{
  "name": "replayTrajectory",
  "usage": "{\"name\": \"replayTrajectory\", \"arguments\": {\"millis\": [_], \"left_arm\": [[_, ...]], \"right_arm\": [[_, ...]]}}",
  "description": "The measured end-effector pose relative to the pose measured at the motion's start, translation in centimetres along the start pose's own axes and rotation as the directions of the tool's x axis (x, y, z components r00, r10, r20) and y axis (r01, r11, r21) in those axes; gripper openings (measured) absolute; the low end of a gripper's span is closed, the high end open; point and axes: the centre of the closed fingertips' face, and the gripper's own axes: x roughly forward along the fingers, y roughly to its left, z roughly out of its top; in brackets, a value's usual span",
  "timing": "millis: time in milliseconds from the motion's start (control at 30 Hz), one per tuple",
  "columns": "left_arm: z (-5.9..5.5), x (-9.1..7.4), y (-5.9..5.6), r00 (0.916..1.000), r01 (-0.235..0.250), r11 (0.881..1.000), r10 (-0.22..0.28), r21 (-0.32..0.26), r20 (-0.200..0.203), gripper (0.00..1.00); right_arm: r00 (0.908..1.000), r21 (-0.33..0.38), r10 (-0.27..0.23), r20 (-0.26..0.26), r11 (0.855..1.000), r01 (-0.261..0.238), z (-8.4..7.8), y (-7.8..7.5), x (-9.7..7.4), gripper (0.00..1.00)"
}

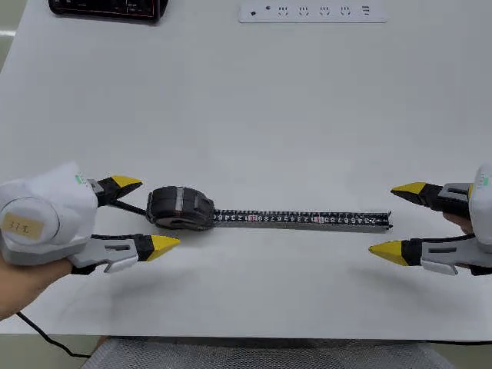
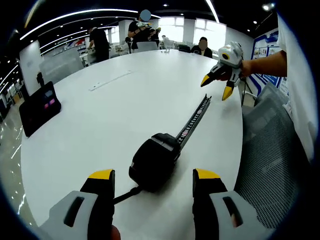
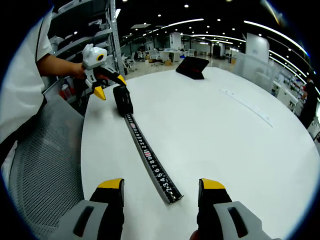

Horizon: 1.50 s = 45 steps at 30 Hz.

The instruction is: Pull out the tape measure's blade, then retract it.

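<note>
A black tape measure (image 1: 180, 208) lies on the white table (image 1: 254, 115), its dark blade (image 1: 301, 220) drawn out to the right and flat on the surface. My left gripper (image 1: 150, 214) is open just left of the case, jaws either side of its rear, not touching. In the left gripper view the case (image 2: 155, 161) sits just ahead of the yellow tips (image 2: 153, 175). My right gripper (image 1: 396, 219) is open just past the blade's hooked end (image 1: 387, 224). In the right gripper view the blade end (image 3: 172, 196) lies between the tips (image 3: 161, 183), untouched.
A white power strip (image 1: 311, 11) lies at the table's far edge, and a black device (image 1: 108, 7) at the far left. A thin black strap (image 1: 129, 206) runs from the case toward my left gripper. A mesh chair (image 1: 261, 355) stands below the near edge.
</note>
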Motion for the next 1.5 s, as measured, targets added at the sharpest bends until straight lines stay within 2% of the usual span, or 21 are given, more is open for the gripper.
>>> {"name": "replayTrajectory", "arguments": {"millis": [100,200,267,500,800,1200,1500], "left_arm": [[0.1,-0.3,-0.2,0.9995,-0.020,0.999,0.021,-0.031,0.023,0.61],[0.2,-0.5,-0.4,0.9985,-0.041,0.999,0.042,-0.024,0.036,0.62],[0.7,-0.7,-0.6,0.9964,-0.046,0.998,0.049,-0.034,0.070,0.63],[0.5,-1.2,-1.2,0.9943,-0.058,0.997,0.062,-0.051,0.086,0.68],[0.5,-1.9,-1.0,0.9903,-0.086,0.992,0.096,-0.097,0.100,0.69],[-0.4,-1.8,-2.2,0.9919,-0.074,0.989,0.086,-0.125,0.094,0.71],[-1.0,-2.1,-2.5,0.9925,-0.072,0.988,0.085,-0.140,0.089,0.71]], "right_arm": [[0.9998,0.007,-0.018,0.012,1.000,0.018,0.3,0.2,0.0,0.61],[0.9995,0.020,-0.023,0.023,1.000,0.022,0.4,0.5,0.0,0.63],[0.9992,0.030,-0.026,0.029,0.999,0.025,0.3,0.7,0.0,0.64],[0.9990,0.046,-0.031,0.033,0.998,0.029,0.1,1.6,-0.2,0.70],[0.9977,0.059,-0.050,0.045,0.997,0.048,0.0,2.2,-0.6,0.78],[0.9965,0.096,-0.054,0.063,0.994,0.048,-0.5,3.6,-0.8,0.83],[0.9973,0.103,-0.051,0.053,0.994,0.045,-0.9,4.1,-0.8,0.85]]}}
